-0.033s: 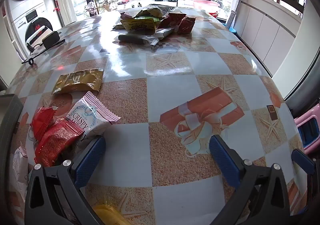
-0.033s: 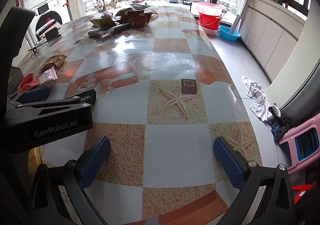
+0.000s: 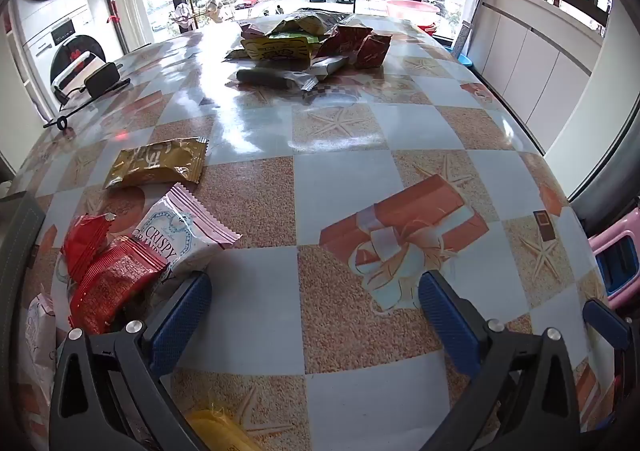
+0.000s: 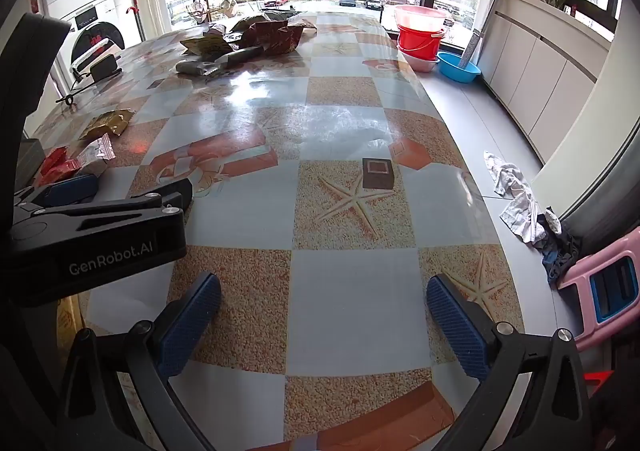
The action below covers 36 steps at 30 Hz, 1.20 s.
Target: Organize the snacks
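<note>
One gold snack packet (image 3: pixel 158 162); one white "CRISPY" packet (image 3: pixel 182 235); two red packets (image 3: pixel 114 283) near left edge; one far heap of snack bags (image 3: pixel 308 41); one red bucket (image 4: pixel 420 37); one blue basin (image 4: pixel 458 67); one pink stool (image 4: pixel 604 287).

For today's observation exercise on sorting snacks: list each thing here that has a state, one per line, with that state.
Left tongs: open, nothing between them.
Right tongs: open, nothing between them.
Gold packet: sealed, lying flat, apart from the others.
Crispy packet: sealed, partly under the red packet.
Far snack pile: heaped, unsorted.
</note>
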Each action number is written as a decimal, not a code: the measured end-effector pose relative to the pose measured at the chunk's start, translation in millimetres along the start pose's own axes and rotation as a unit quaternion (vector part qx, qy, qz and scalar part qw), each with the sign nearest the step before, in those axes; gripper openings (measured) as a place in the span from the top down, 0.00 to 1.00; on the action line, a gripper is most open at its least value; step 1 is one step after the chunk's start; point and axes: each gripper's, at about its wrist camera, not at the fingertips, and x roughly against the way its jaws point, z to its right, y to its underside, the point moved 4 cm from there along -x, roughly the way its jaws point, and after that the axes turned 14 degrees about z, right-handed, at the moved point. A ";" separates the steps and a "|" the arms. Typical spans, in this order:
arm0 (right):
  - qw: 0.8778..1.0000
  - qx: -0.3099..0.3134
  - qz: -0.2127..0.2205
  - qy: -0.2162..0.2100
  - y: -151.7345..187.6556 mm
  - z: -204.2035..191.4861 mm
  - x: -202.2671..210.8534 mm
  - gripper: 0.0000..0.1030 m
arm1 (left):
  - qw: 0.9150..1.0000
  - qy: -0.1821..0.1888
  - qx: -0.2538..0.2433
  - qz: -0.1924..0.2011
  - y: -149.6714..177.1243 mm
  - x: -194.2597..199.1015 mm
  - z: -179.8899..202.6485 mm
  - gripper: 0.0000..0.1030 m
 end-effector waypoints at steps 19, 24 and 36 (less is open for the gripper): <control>1.000 0.000 0.000 0.000 0.0 -0.3 -0.1 0.00 | 1.000 0.000 0.000 0.000 0.0 0.0 0.0 0.00; 1.000 0.000 0.000 0.000 -0.2 -0.2 -0.1 0.00 | 1.000 0.010 -0.007 -0.017 -0.2 0.2 -0.2 0.00; 1.000 0.000 0.000 0.000 -0.1 -0.4 -0.1 0.00 | 0.999 -0.001 0.013 0.047 -12.2 85.0 -94.2 0.00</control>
